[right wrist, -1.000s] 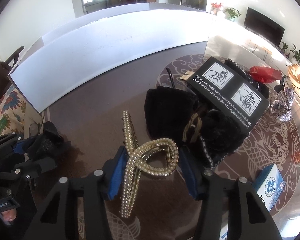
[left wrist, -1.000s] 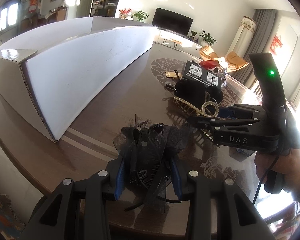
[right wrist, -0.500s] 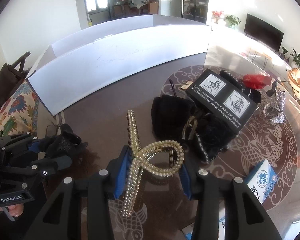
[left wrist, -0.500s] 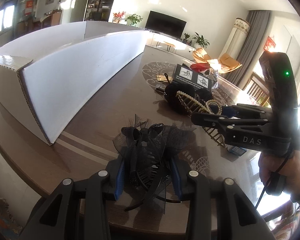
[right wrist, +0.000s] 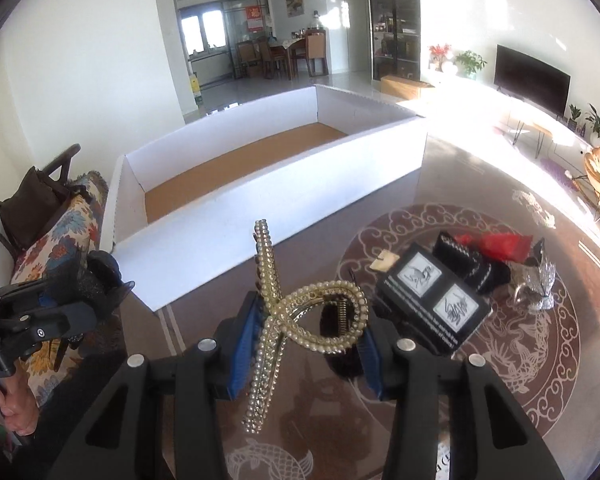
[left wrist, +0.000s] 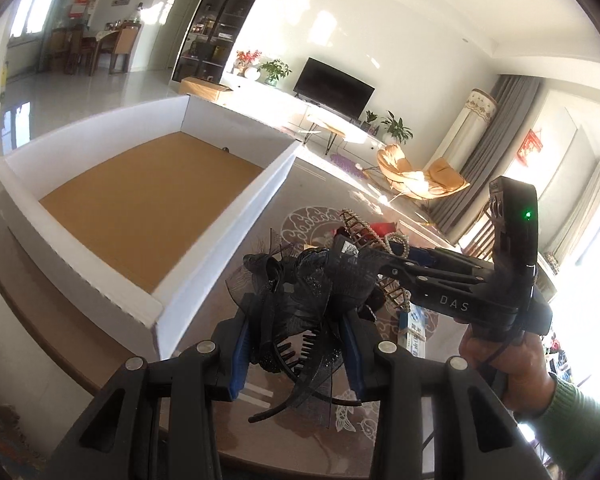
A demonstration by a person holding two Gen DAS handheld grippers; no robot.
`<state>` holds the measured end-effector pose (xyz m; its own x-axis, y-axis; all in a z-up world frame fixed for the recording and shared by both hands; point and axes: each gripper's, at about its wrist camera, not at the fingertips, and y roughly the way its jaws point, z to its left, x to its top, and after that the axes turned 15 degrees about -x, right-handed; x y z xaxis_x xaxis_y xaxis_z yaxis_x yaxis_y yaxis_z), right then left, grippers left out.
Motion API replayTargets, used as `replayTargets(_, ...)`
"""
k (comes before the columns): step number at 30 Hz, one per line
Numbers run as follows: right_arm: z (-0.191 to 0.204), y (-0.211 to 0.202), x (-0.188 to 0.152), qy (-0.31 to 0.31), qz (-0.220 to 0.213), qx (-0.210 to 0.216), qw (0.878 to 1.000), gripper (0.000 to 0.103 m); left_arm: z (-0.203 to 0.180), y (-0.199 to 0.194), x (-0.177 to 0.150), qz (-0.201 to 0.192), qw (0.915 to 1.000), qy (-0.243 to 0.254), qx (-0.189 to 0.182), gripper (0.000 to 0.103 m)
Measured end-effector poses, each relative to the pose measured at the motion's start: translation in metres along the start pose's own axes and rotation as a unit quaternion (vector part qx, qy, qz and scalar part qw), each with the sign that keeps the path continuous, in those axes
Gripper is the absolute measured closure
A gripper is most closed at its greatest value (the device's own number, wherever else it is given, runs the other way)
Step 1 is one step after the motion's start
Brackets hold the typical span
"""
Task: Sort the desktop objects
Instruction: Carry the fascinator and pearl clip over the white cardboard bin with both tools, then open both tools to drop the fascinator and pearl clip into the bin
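Observation:
My left gripper (left wrist: 296, 350) is shut on a black mesh hair clip (left wrist: 300, 292) and holds it in the air above the table, near the front corner of a white cardboard box (left wrist: 204, 264) with a brown floor. My right gripper (right wrist: 306, 350) is shut on a gold pearl hair claw (right wrist: 296, 312), also lifted above the table. The right gripper shows in the left wrist view (left wrist: 404, 258) just right of the black clip. The left gripper shows at the left edge of the right wrist view (right wrist: 80, 300). The box (right wrist: 300, 184) lies ahead of both.
On the patterned table top (right wrist: 540, 360) lie a black printed box (right wrist: 432, 300), a black pouch (right wrist: 472, 264), a red item (right wrist: 500, 242), a silver bow (right wrist: 540, 284) and a small tan tag (right wrist: 385, 260). A floral chair with a bag (right wrist: 36, 208) stands left.
Both grippers have risen from the table with their clips and tilted so that the box's open top and brown floor now show. The black furry items lie lower behind the right gripper.

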<state>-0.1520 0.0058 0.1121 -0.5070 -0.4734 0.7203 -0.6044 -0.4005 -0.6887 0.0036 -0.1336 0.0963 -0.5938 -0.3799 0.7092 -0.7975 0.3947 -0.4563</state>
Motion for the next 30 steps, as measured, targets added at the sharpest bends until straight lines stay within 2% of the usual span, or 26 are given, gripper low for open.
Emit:
replayTargets(5,0.041,0.023,0.076,-0.012,-0.023,0.032,0.999,0.057,0.056,-0.004,0.070,-0.001,0.9971,-0.016,0.075,0.064)
replayTargets(10,0.076,0.091,0.124,-0.021,0.009,0.019,1.000,0.057,0.130,0.023,0.111,0.038,0.9859,-0.047,0.156,0.064)
replayTargets(15,0.088,0.154,0.135,-0.032,0.062,-0.008,0.998,0.057,0.187,0.052,0.118,0.085,0.9736,-0.095,0.189,0.064)
replayTargets(22,0.092,0.181,0.137,-0.046,0.084,-0.020,0.995,0.057,0.207,0.082,0.115,0.143,0.9564,-0.097,0.236,0.062)
replayTargets(23,0.094,0.183,0.137,-0.052,0.085,-0.023,0.995,0.057,0.208,0.088,0.116,0.153,0.9542,-0.101,0.237,0.060)
replayTargets(25,0.097,0.187,0.137,-0.061,0.091,-0.029,0.994,0.056,0.208,0.095,0.117,0.167,0.9526,-0.101,0.233,0.047)
replayTargets(27,0.099,0.190,0.137,-0.061,0.098,-0.031,0.993,0.050,0.205,0.095,0.118,0.169,0.9546,-0.099,0.224,0.036)
replayTargets(29,0.098,0.190,0.137,-0.059,0.096,-0.032,0.993,0.021,0.204,0.094,0.121,0.163,0.9557,-0.094,0.226,0.029)
replayTargets(30,0.096,0.189,0.137,-0.058,0.092,-0.033,0.993,0.019,0.202,0.092,0.121,0.162,0.9562,-0.092,0.226,0.027)
